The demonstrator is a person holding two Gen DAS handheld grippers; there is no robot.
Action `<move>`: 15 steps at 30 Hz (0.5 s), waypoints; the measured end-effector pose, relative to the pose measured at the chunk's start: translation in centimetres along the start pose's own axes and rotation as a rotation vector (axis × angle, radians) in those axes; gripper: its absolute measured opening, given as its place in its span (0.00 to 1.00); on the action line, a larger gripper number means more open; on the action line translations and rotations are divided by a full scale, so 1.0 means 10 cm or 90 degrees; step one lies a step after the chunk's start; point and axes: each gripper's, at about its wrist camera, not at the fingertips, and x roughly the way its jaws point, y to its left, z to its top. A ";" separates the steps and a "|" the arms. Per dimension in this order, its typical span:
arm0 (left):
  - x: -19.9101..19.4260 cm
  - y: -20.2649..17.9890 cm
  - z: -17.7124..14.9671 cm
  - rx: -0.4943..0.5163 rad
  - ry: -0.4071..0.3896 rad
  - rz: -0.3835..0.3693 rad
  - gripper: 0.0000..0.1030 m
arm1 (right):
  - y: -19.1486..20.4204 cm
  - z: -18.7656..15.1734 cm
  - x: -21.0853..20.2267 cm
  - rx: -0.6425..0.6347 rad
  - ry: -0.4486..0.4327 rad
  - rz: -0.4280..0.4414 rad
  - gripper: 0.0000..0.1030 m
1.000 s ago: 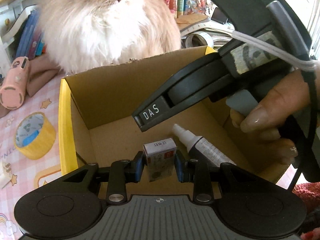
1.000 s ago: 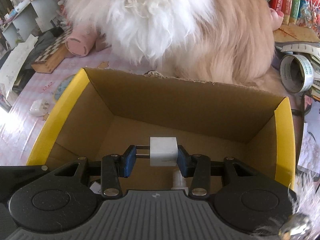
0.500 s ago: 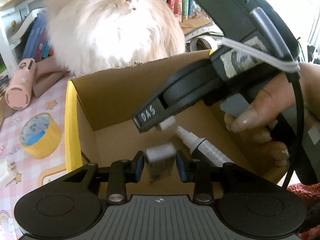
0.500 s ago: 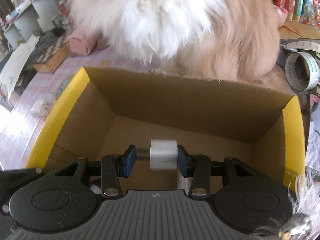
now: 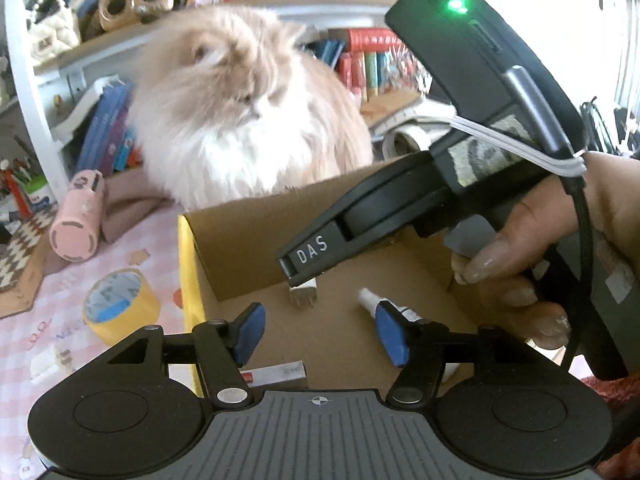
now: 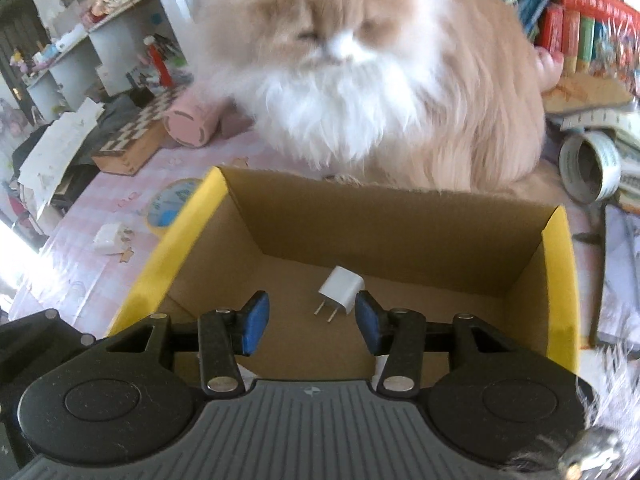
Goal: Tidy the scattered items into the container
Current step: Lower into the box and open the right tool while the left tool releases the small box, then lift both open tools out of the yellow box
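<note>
Both grippers hang over the cardboard box with their jaws opening and nothing between the pads: the left gripper spreads wide over bare cardboard, the right gripper spreads less, with the white charger plug lying on the box floor beyond its fingertips, prongs toward the camera, touched by neither pad. The big worry is the cat sitting right against the far wall of the box, nose over the rim; I reckon a paw could dip in and bat things back out, or it could step under a gripper on the next trip. The 2 tools are also crowded over 1 box and could knock each other pulling away. Inside I count 3 things: the plug, a white spray bottle lying partly behind the left gripper's right pad, and a small red-and-white carton near the front wall. Still out on the pink cloth: a yellow tape roll, a second white plug and a pink case.
</note>
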 end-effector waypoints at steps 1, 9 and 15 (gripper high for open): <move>-0.02 0.00 0.03 0.001 -0.005 -0.001 0.62 | 0.03 -0.01 -0.06 -0.008 -0.011 -0.004 0.44; -0.25 0.14 -0.08 0.008 -0.041 -0.016 0.63 | 0.27 -0.18 -0.45 -0.025 -0.090 -0.049 0.44; -0.54 0.25 -0.18 0.000 -0.058 -0.024 0.64 | 0.45 -0.38 -0.69 -0.016 -0.147 -0.103 0.44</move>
